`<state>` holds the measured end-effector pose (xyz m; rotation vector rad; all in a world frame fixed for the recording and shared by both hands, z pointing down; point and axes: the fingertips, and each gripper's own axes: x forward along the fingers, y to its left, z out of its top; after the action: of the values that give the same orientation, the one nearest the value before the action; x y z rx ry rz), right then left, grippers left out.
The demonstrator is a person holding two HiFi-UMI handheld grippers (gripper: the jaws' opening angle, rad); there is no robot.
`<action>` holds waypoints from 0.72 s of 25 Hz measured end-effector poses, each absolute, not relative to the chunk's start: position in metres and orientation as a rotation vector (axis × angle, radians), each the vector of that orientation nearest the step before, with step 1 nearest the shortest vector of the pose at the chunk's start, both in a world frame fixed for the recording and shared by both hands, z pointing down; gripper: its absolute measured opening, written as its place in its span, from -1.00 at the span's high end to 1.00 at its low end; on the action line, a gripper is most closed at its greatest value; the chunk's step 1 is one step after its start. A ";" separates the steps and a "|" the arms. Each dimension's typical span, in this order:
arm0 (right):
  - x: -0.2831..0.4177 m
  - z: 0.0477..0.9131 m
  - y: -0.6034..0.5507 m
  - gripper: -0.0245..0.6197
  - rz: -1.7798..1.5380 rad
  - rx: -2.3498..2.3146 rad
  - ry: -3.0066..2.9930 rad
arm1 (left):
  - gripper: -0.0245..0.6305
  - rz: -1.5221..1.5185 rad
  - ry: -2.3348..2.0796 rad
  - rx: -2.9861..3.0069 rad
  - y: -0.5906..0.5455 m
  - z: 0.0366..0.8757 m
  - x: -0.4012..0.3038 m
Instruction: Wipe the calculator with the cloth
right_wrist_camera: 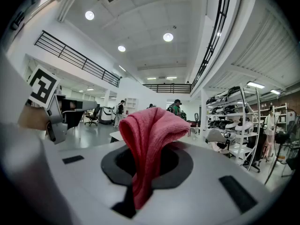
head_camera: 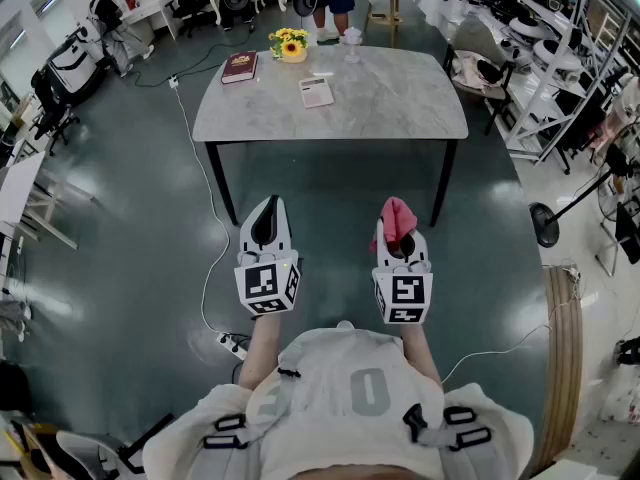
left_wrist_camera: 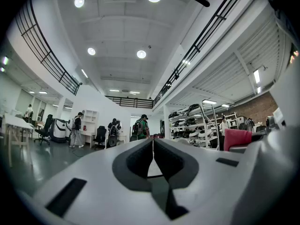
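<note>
The calculator [head_camera: 316, 91] lies flat on the grey table [head_camera: 400, 103], well ahead of both grippers. My right gripper [head_camera: 398, 230] is shut on a pink-red cloth [head_camera: 398, 220], which bunches up out of the jaws and folds over in the right gripper view [right_wrist_camera: 150, 144]. My left gripper [head_camera: 266, 213] is shut with nothing in it; its jaws meet along a thin line in the left gripper view [left_wrist_camera: 153, 151]. Both grippers are held level over the floor, short of the table's near edge.
On the table's far side stand a dark red book [head_camera: 239, 66], a pot of yellow flowers [head_camera: 290, 44] and a small clear glass [head_camera: 352, 44]. A white cable [head_camera: 205, 188] runs along the floor at the left. Shelving [head_camera: 560, 58] lines the right side. People stand beyond the table.
</note>
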<state>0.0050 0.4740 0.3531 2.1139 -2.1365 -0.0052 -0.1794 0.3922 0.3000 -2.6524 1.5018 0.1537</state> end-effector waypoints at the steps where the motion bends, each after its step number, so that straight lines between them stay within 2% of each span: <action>1: 0.005 0.354 0.472 0.76 -0.005 2.111 -2.138 | 0.86 0.151 1.499 -2.653 0.391 0.300 -0.179; 18: 0.016 0.360 0.445 0.75 -0.035 2.070 -2.183 | 0.86 0.171 1.497 -2.658 0.368 0.305 -0.162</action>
<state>0.0162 0.4448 0.3597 2.0695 -2.1832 -0.0355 -0.1617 0.3683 0.3048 -2.6578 1.4973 0.1710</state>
